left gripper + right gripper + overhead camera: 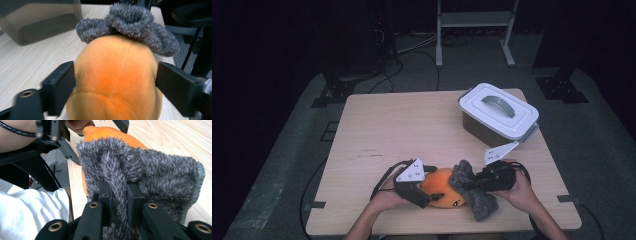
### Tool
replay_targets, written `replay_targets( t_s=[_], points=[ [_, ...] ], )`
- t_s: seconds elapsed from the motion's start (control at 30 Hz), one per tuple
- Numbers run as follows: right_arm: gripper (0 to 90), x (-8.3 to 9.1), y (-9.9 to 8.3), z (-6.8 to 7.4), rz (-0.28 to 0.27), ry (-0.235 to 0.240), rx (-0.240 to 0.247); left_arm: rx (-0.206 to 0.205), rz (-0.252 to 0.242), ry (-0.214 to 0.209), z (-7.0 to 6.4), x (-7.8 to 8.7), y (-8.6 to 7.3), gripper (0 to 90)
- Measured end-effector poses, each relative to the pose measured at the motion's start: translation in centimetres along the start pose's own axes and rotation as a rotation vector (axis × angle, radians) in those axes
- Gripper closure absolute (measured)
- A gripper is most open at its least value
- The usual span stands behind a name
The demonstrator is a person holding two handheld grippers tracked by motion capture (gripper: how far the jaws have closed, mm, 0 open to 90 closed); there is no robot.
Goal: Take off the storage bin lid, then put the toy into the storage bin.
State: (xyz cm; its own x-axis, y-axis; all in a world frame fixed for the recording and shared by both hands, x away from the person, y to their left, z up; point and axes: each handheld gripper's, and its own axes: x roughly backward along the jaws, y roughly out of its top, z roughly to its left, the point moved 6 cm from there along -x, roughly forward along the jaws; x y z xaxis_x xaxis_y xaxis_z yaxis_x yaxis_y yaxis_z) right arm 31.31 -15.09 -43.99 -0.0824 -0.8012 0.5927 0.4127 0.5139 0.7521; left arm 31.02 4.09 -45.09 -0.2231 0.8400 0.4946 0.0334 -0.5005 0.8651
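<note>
Left gripper (pixel 424 194): jaws set wide and pressed to both flanks of an orange plush toy (pixel 116 80), which is held between them. Right gripper (pixel 479 184): jaws nearly closed, a fold of a grey fuzzy sock (pixel 140 172) pinched between them. Toy located at the near edge of the table (pixel 382 130), between the two grippers; the sock is draped against its right-hand end, the cuff bunched over the top of it. Farther back on the right, a lidded bin (pixel 498 114) is stood, well apart from the work. Risk noted: the pinch is taken on one thin fold of pile, so a slip of the sock could be caused by a firm pull; the soft toy could be squeezed out of the wide jaws if dragged sideways. The open cuff above the toy is shown in the left gripper view; the pinch itself is made plain in the right gripper view, while the high view gives the layout.
</note>
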Motion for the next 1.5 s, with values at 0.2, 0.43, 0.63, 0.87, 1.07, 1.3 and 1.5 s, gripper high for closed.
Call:
replay_targets(
  t_s=[0.2,0.43,0.63,0.87,1.07,1.3,1.5],
  points=[
    [76.7,0.1,-0.3,-0.3,-0.006,0.002,-0.014,0.038,-0.042,-0.007,0.5,0.3,0.9,19.6],
    [76.6,0.5,0.5,0.0,0.013,-0.038,0.017,0.011,0.006,-0.008,0.1,0.1,-0.1,36.8],
    [76.6,0.2,2.4,0.7,0.005,-0.038,0.056,-0.006,0.002,-0.010,-0.3,0.9,-0.7,40.2],
    [76.5,-0.4,2.1,0.6,0.011,-0.012,0.035,0.023,-0.020,-0.012,-0.2,1.9,-1.8,42.0],
    [76.4,-0.5,1.5,0.5,0.021,-0.004,0.026,0.020,-0.024,-0.015,-0.4,1.7,-1.8,41.8],
    [76.4,-0.5,1.5,0.6,0.025,-0.010,0.032,0.021,-0.030,-0.018,-0.4,1.7,-1.8,42.0],
    [76.4,0.2,1.7,0.7,0.005,-0.023,0.038,0.020,-0.034,-0.016,-0.6,1.8,-1.9,42.1]
  ],
)
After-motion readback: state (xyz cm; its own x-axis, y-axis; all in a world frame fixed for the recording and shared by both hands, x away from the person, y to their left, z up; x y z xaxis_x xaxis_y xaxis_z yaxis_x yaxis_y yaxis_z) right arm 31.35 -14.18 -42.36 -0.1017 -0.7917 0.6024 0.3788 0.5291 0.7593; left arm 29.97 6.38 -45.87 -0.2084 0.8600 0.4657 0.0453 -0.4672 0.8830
